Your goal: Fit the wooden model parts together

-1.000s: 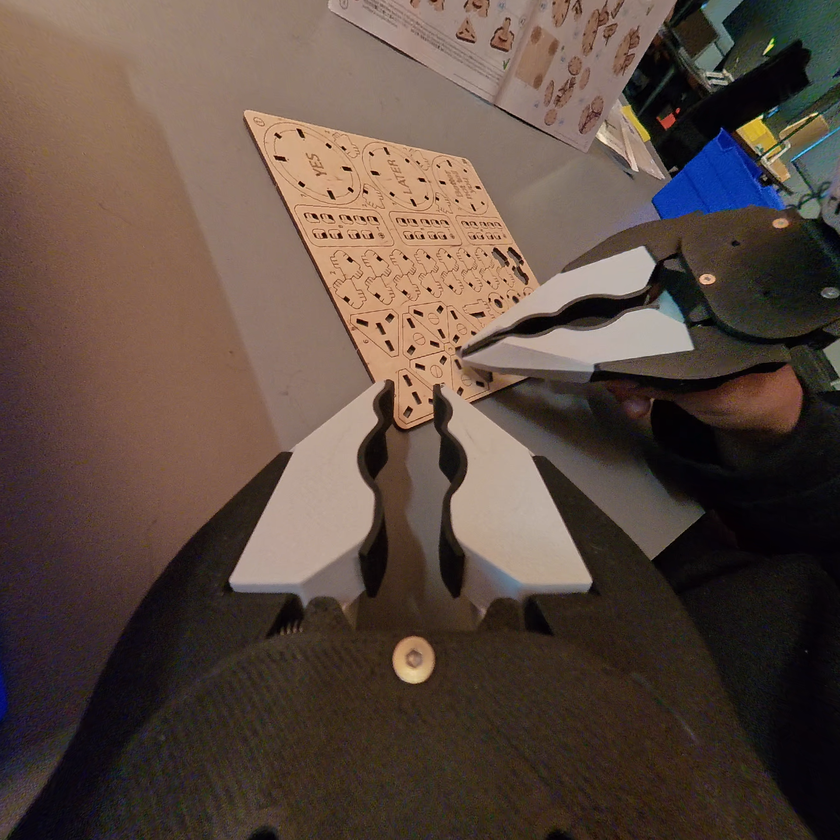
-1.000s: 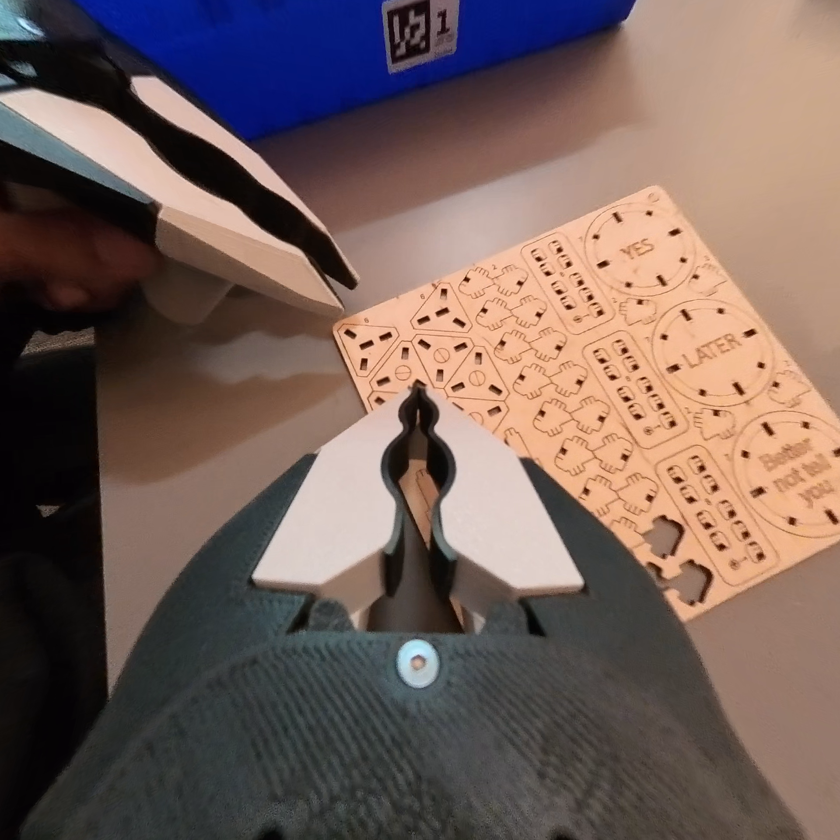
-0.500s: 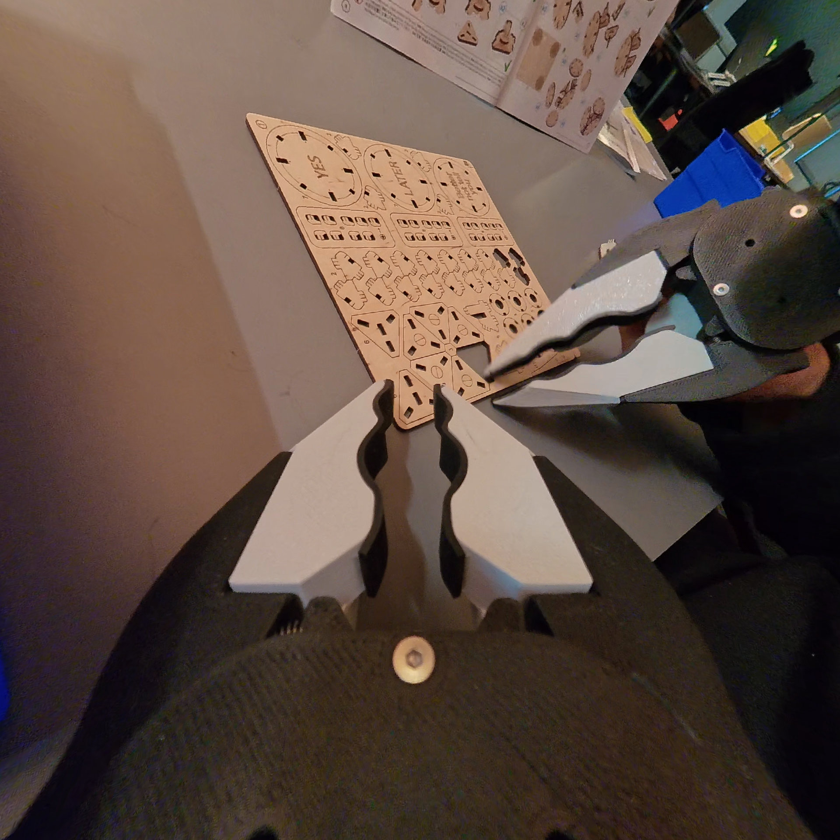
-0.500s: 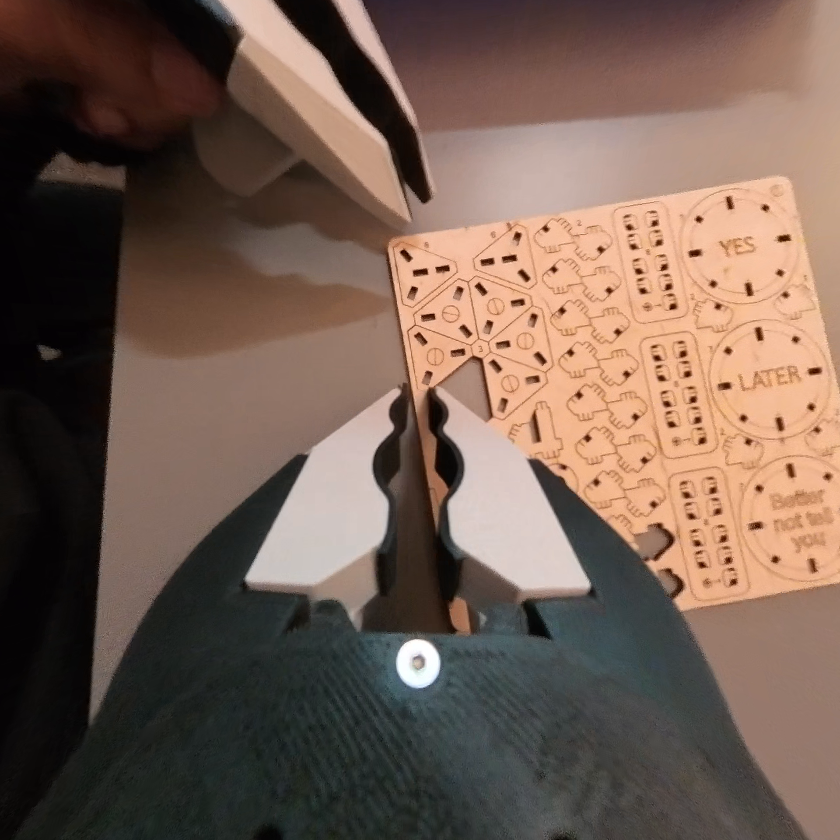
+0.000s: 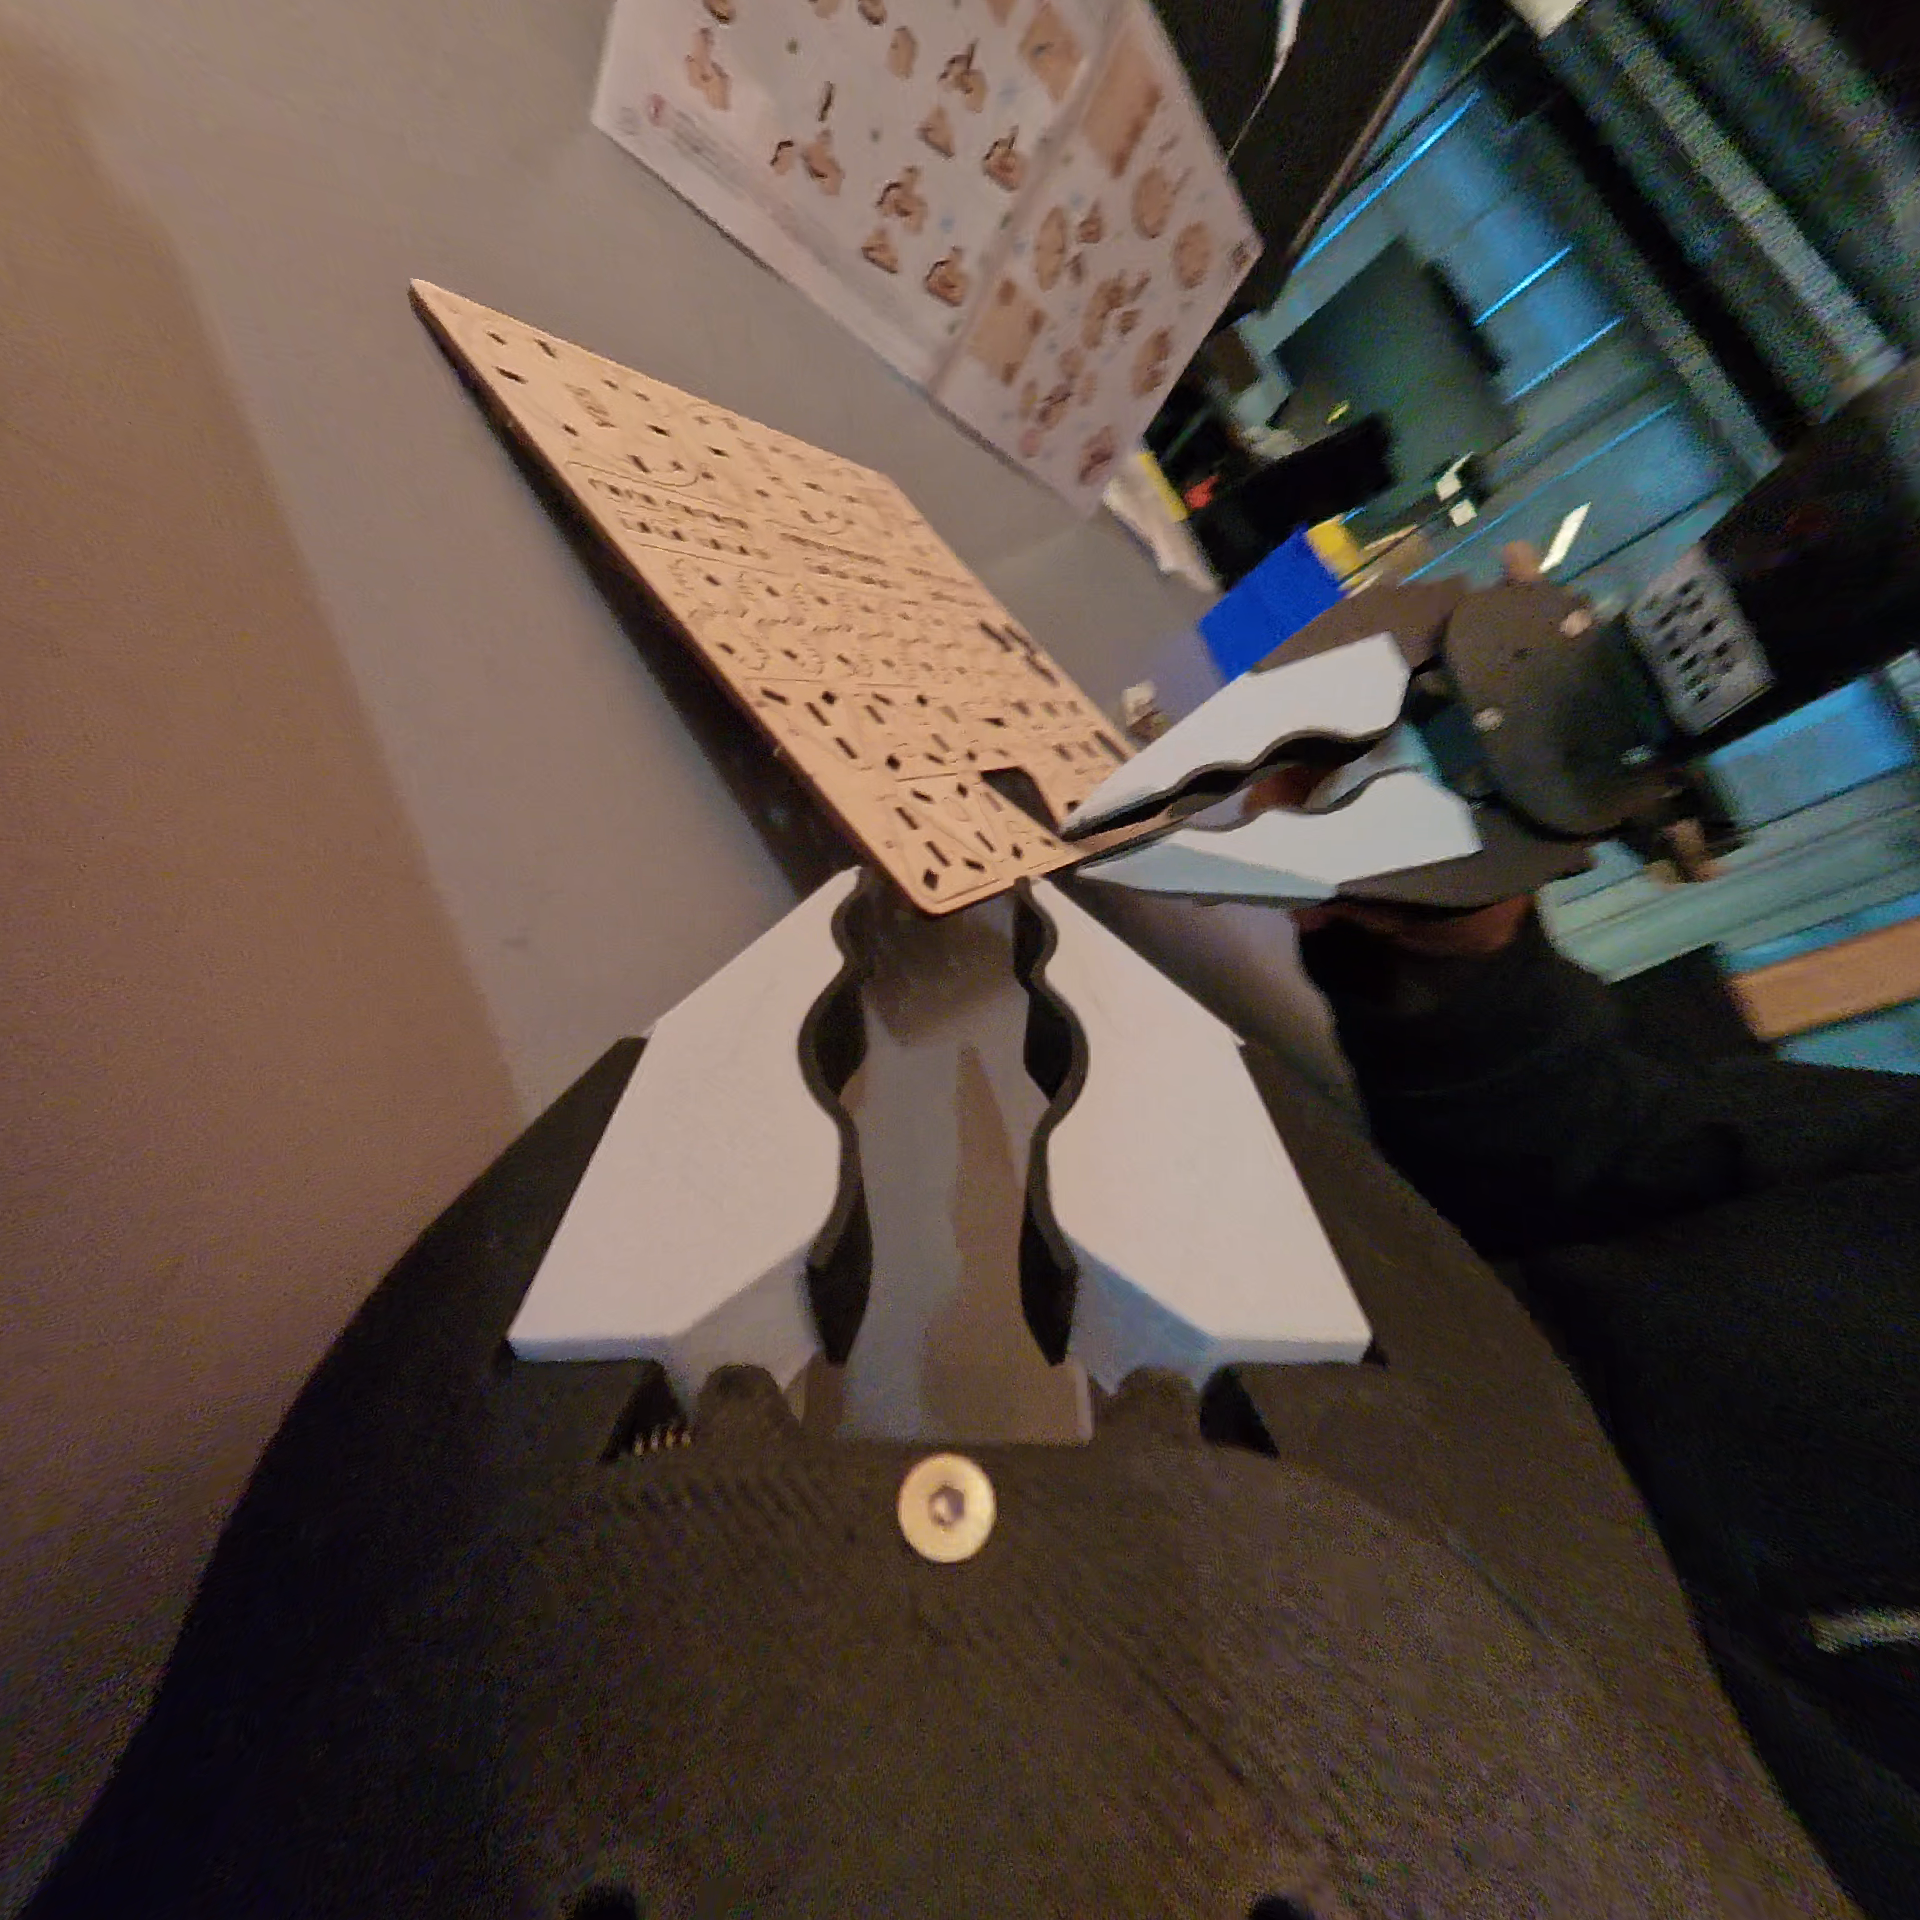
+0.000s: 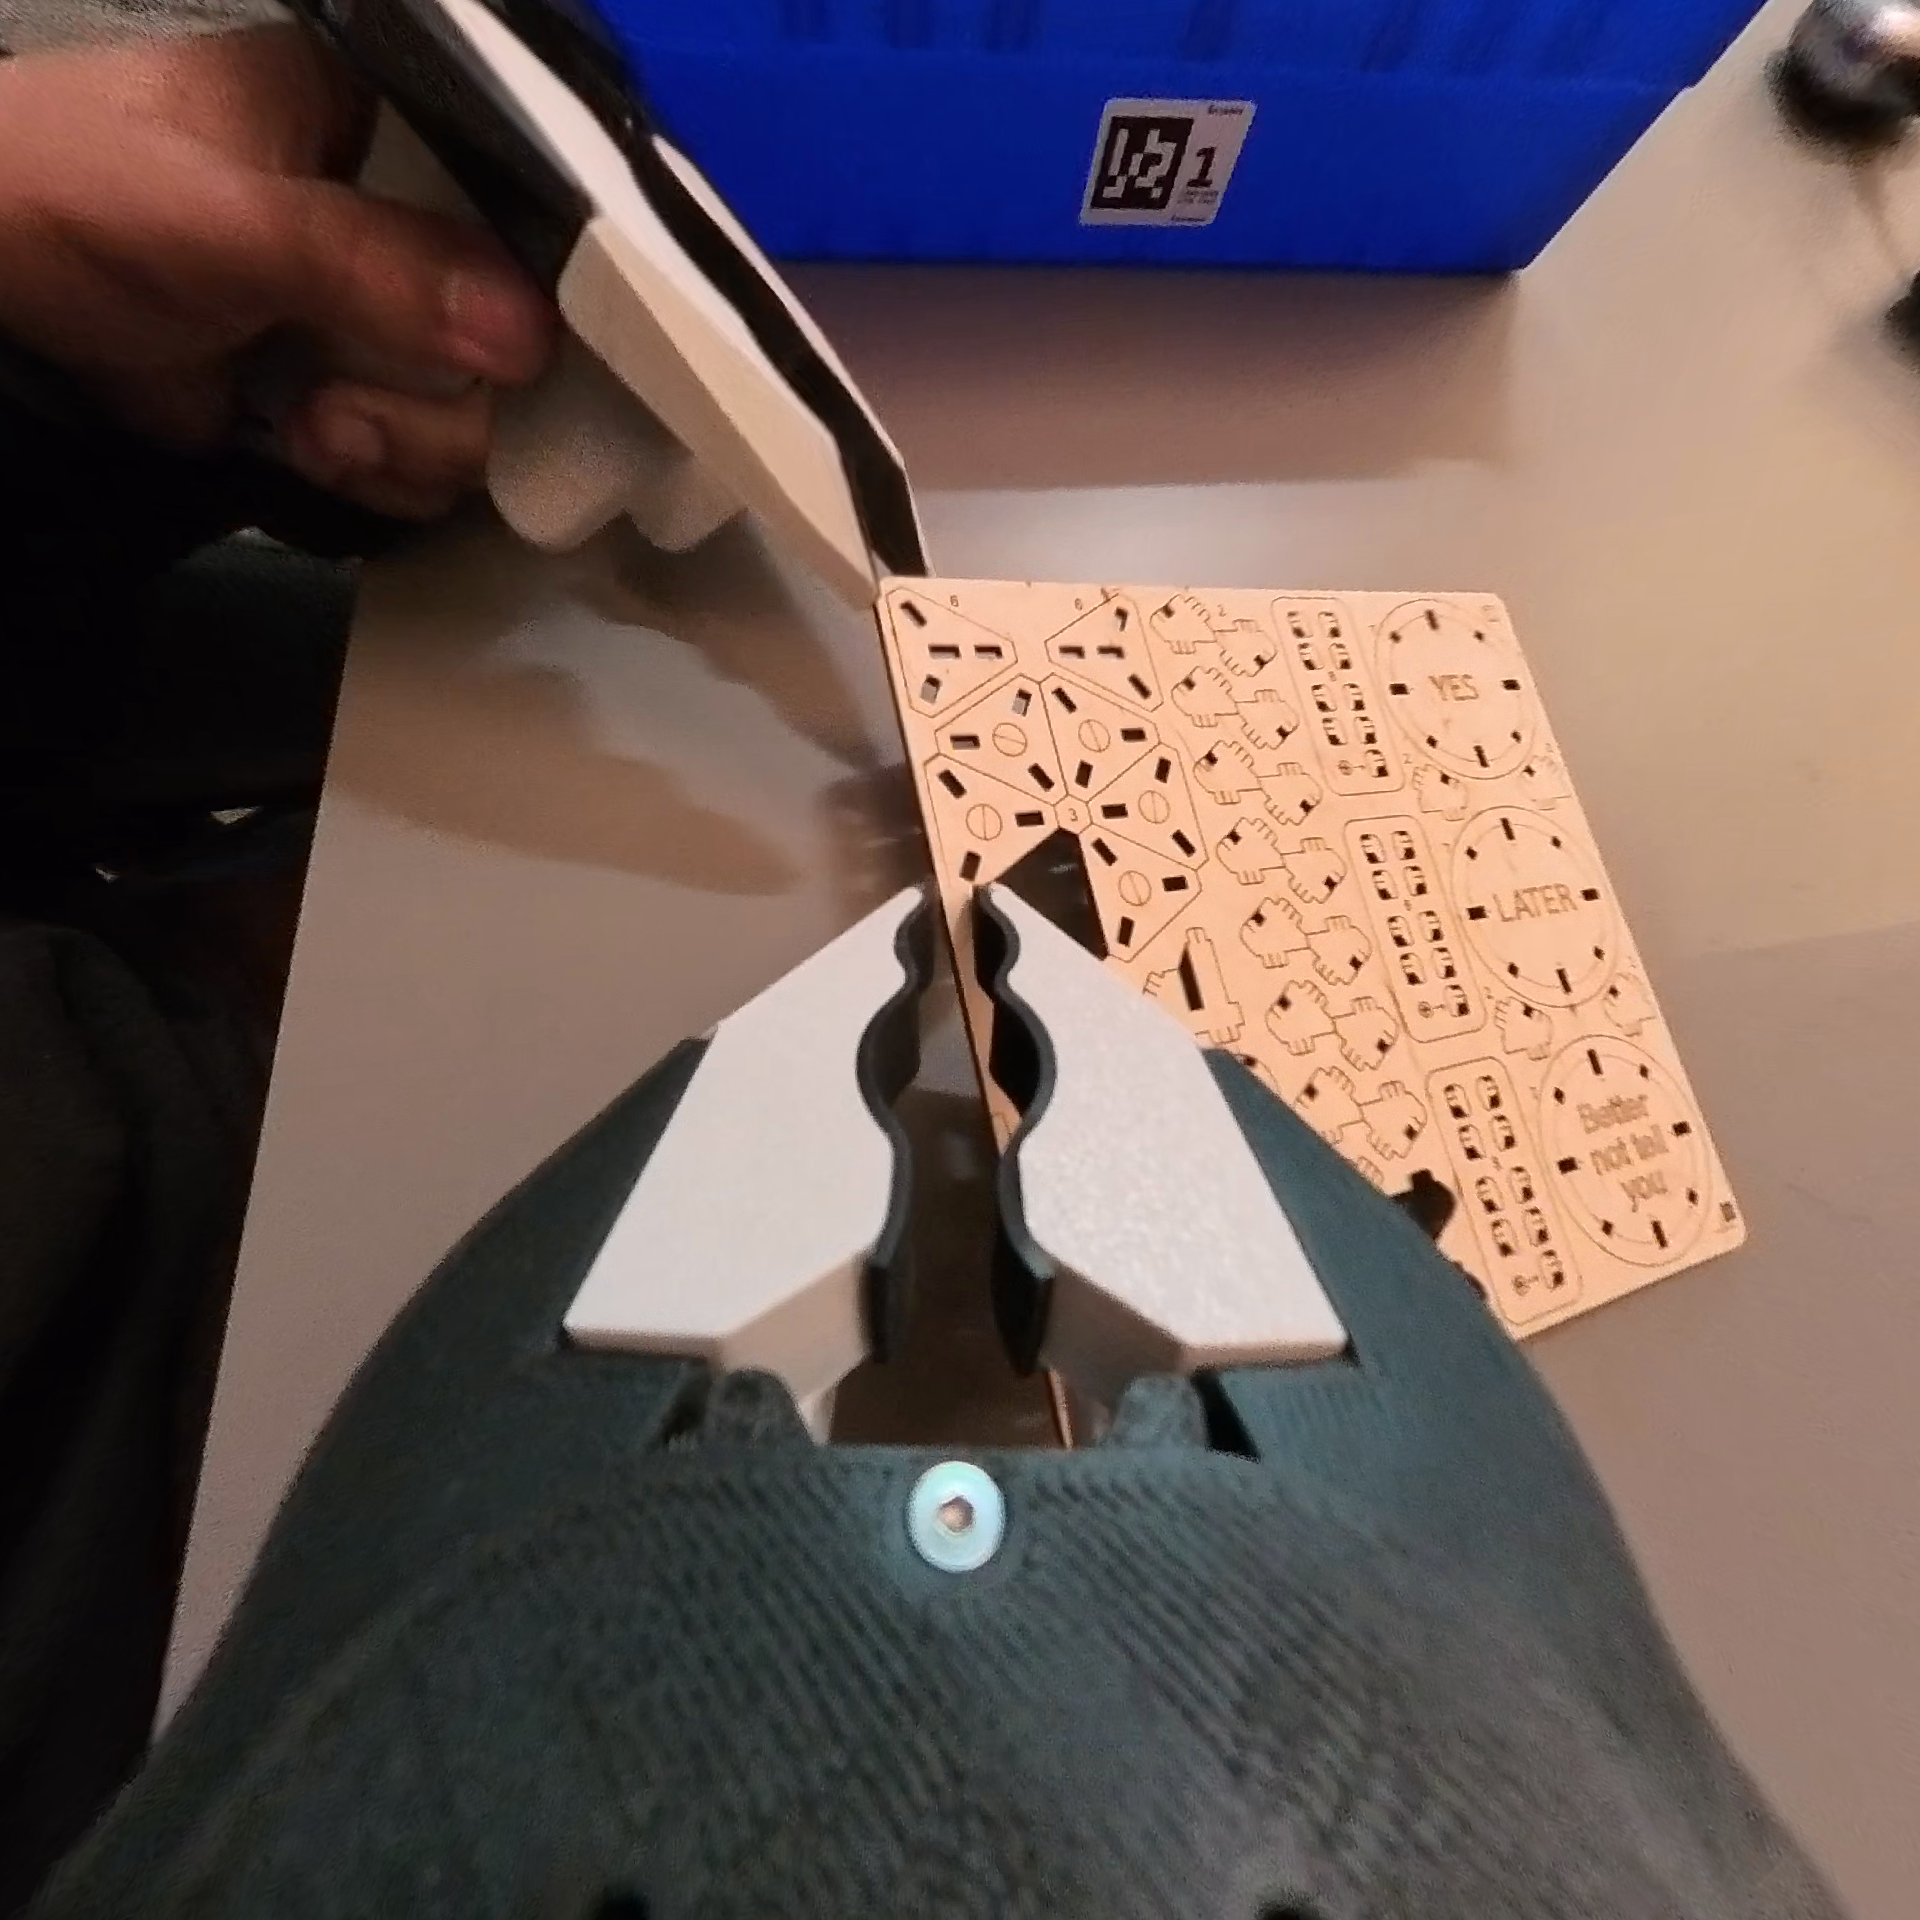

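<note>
We count two claws, one laser-cut wooden sheet (image 6: 1299, 852), one printed instruction sheet (image 5: 966, 197) and one blue bin (image 6: 1143, 125) with a square marker tag on its wall, all on or over a grey tabletop (image 6: 623, 935).

The right claw (image 6: 951, 899) is clamped on the near edge of the wooden sheet, the thin board passing edge-on between its two dark pads, which press it from either side. The sheet is tilted: its gripped edge is raised off the tabletop, with a dark shadow under it, while its far edge stays low. One triangular piece is missing from the sheet near the grip.

The left claw (image 5: 940, 894) has its fingers clearly apart and holds nothing; the sheet's near corner hangs just above the gap between its tips, and we cannot tell whether it touches them.

A second ago the sheet lay flat on the tabletop and the right claw's tips were pinched together over it; half a second ago they straddled its edge. The left claw's fingers now stand wider than before.

The right claw reaches in from the side, level with the lifted edge. A hand (image 6: 260, 270) grips the left claw's body, angling it down towards the sheet's corner.
</note>
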`<state>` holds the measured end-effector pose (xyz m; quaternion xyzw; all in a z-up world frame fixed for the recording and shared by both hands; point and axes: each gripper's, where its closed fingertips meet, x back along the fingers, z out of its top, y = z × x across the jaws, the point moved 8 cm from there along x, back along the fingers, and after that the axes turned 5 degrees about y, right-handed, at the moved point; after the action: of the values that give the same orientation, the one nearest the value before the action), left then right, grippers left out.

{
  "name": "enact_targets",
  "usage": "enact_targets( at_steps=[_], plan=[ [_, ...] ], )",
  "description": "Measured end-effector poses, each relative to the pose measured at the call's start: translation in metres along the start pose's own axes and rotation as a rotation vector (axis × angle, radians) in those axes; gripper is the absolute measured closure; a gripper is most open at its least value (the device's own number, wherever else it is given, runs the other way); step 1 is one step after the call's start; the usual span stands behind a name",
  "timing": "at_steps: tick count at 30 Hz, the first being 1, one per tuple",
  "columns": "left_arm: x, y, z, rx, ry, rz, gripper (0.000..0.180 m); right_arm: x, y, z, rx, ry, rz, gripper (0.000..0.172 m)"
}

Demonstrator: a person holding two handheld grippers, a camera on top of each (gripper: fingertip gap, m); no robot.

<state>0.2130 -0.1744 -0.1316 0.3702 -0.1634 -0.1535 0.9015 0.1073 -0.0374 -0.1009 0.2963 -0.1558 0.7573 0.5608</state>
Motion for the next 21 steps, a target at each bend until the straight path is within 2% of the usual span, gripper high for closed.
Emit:
enact_targets(
  at_steps=[5,10,17,21],
  plan=[
    [-0.002,-0.004,-0.002,0.056,-0.006,0.01,0.173,0.003,-0.005,-0.006,0.026,0.04,-0.053,0.167],
    [-0.004,0.001,-0.002,0.035,-0.009,-0.023,0.163,0.008,-0.004,-0.01,0.015,0.069,-0.086,0.168],
    [-0.012,0.005,-0.008,0.084,-0.046,-0.079,0.152,0.024,0.0,-0.018,-0.003,0.147,-0.138,0.172],
    [-0.016,0.007,-0.01,0.021,-0.065,-0.004,0.153,0.024,0.002,-0.027,-0.043,0.133,-0.135,0.172]
  ],
)
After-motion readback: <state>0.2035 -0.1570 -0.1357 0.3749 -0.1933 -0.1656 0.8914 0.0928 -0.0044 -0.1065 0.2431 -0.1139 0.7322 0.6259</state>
